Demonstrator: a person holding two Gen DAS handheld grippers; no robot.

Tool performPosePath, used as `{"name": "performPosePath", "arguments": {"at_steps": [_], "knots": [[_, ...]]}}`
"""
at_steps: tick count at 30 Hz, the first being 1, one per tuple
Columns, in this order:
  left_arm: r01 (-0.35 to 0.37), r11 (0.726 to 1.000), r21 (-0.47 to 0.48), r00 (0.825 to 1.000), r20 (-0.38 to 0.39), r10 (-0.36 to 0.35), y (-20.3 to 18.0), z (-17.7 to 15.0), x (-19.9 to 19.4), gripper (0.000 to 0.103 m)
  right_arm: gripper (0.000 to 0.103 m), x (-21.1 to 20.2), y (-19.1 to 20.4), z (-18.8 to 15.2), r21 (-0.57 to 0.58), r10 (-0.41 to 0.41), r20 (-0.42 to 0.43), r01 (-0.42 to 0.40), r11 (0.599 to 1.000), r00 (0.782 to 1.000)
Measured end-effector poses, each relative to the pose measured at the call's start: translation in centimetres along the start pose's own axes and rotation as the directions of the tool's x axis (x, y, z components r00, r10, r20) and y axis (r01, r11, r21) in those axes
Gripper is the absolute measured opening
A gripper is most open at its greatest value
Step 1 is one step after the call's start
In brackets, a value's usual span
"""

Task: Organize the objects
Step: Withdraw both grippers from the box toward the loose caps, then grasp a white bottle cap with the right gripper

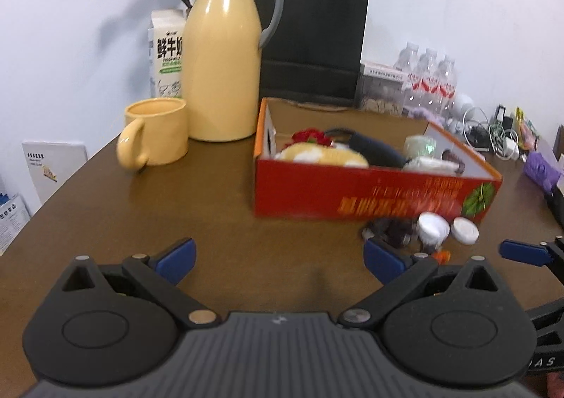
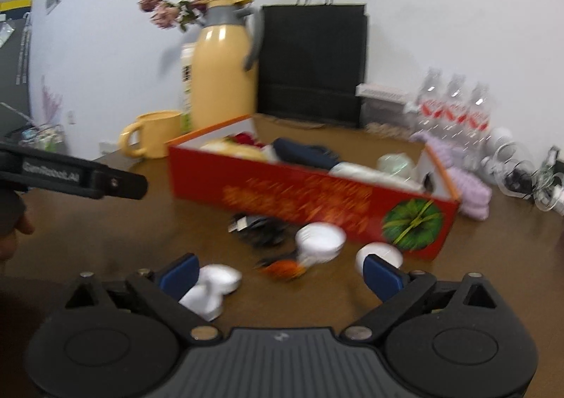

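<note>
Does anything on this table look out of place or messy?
Yes. Several small things lie loose on the brown table in front of the red box rather than inside it: white-capped jars, a dark cable and a small orange item. One white jar lies near the open right gripper.

Glossy yellow jug (image 1: 220,56) & mug (image 1: 158,132); matt black paper bag (image 1: 317,42); red cardboard box (image 1: 352,190); wood-look table (image 1: 141,214).

An open red box (image 1: 352,191) sits on the brown table (image 1: 141,214), holding soft items. Just before its front wall lie white-capped jars (image 2: 320,239), a dark cable (image 2: 253,227) and something orange (image 2: 283,267), perhaps a small toy.
</note>
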State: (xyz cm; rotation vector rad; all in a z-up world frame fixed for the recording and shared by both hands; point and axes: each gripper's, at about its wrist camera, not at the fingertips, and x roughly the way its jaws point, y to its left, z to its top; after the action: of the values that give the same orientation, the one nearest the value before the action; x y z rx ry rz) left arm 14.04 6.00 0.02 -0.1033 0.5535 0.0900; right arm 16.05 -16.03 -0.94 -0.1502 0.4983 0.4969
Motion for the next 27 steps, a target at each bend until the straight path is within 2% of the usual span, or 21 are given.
{"name": "performPosePath", "arguments": {"at_steps": [2,6,10,13,15,16,20,27], "knots": [[0.001,1.0,0.003,1.0,-0.004,-0.001,0.5,-0.5,-0.6,0.103,0.086,0.0,0.7,-0.3,-0.001,0.012,-0.021,-0.012,1.0,1.0],[0.003,1.0,-0.005,1.0,-0.006,-0.003,1.3,-1.1,-1.6,0.103,0.066,0.5,1.6,-0.7,0.012,0.036,-0.065,-0.036,0.999,0.997],[0.008,1.0,-0.013,1.0,-0.007,-0.008,1.6,-1.3,-2.1,0.103,0.058,1.2,2.2,-0.7,0.027,0.056,-0.093,-0.054,0.998,0.994],[0.014,1.0,-0.013,1.0,-0.008,-0.015,1.6,-1.5,-2.3,0.103,0.047,1.5,2.6,-0.7,0.029,0.068,-0.104,-0.066,0.997,0.992],[0.015,1.0,-0.012,1.0,-0.011,-0.015,1.6,-1.6,-2.4,0.103,0.03,1.7,2.7,-0.8,0.034,0.082,-0.114,-0.079,0.996,0.99],[0.016,1.0,-0.013,1.0,-0.013,-0.016,1.6,-1.6,-2.4,0.103,0.027,1.6,2.7,-0.8,0.039,0.098,-0.113,-0.094,0.995,0.989],[0.014,1.0,-0.014,1.0,-0.021,-0.014,1.5,-1.8,-2.4,0.103,0.027,1.2,2.7,-0.7,0.043,0.102,-0.088,-0.099,0.994,0.991],[0.028,1.0,0.001,0.998,-0.053,-0.028,0.1,-2.3,-2.6,0.103,0.027,-0.6,1.4,-0.3,0.087,0.082,0.013,-0.083,0.993,0.997]]}}
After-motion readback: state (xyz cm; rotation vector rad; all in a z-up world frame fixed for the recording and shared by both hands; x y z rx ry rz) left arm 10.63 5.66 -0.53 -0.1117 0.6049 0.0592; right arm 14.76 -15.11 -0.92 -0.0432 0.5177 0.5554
